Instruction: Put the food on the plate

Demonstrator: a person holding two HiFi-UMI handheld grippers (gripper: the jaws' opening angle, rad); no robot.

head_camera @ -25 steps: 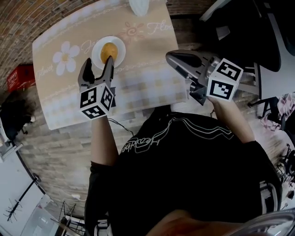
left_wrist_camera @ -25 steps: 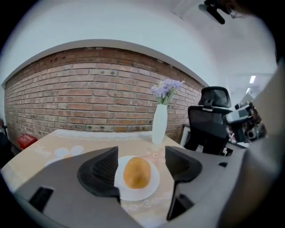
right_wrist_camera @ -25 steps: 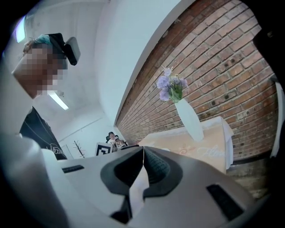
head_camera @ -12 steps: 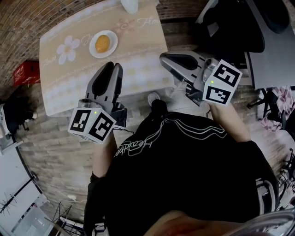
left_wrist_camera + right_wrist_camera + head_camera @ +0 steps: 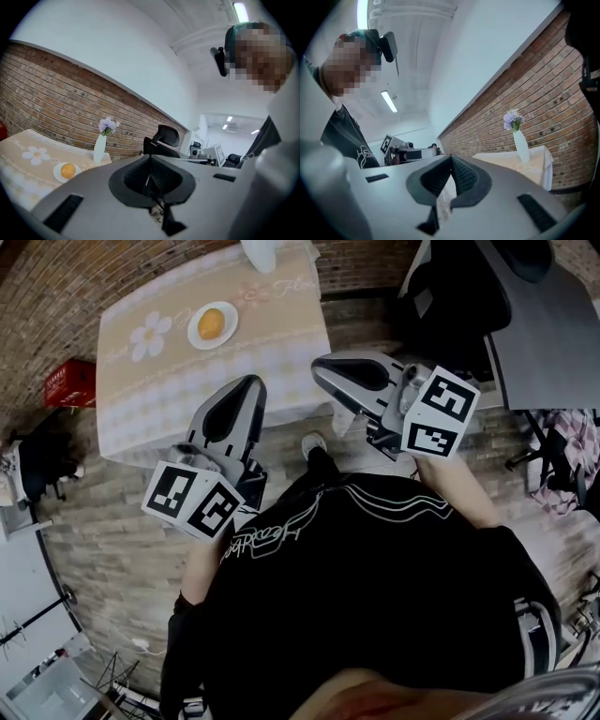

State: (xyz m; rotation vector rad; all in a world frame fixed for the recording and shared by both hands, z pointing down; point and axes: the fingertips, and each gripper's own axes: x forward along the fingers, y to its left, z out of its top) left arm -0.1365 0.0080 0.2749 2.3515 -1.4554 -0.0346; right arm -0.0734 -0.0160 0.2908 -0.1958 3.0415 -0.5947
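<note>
An orange round food [image 5: 212, 322] lies on a small white plate [image 5: 198, 334] on the floral-cloth table [image 5: 150, 381] at the top left of the head view. Both grippers are held well back from the table, over the floor in front of the person. My left gripper [image 5: 249, 386] is shut with nothing between its jaws. My right gripper [image 5: 321, 367] is shut and empty too. In the left gripper view the food [image 5: 68, 170] and plate [image 5: 58, 175] show far off at the left, beyond the shut left gripper [image 5: 150, 158]. The right gripper [image 5: 451, 159] points toward the brick wall.
A white vase with purple flowers [image 5: 262, 251] stands at the table's far edge [image 5: 100, 147] [image 5: 520, 146]. A black office chair [image 5: 450, 296] and grey desk [image 5: 548, 329] are at the right. A red box [image 5: 69, 383] sits on the brick floor left of the table.
The left gripper has pulled back from the plate and shut, leaving the food on the plate. The person has stepped away from the table; the right gripper stayed shut.
</note>
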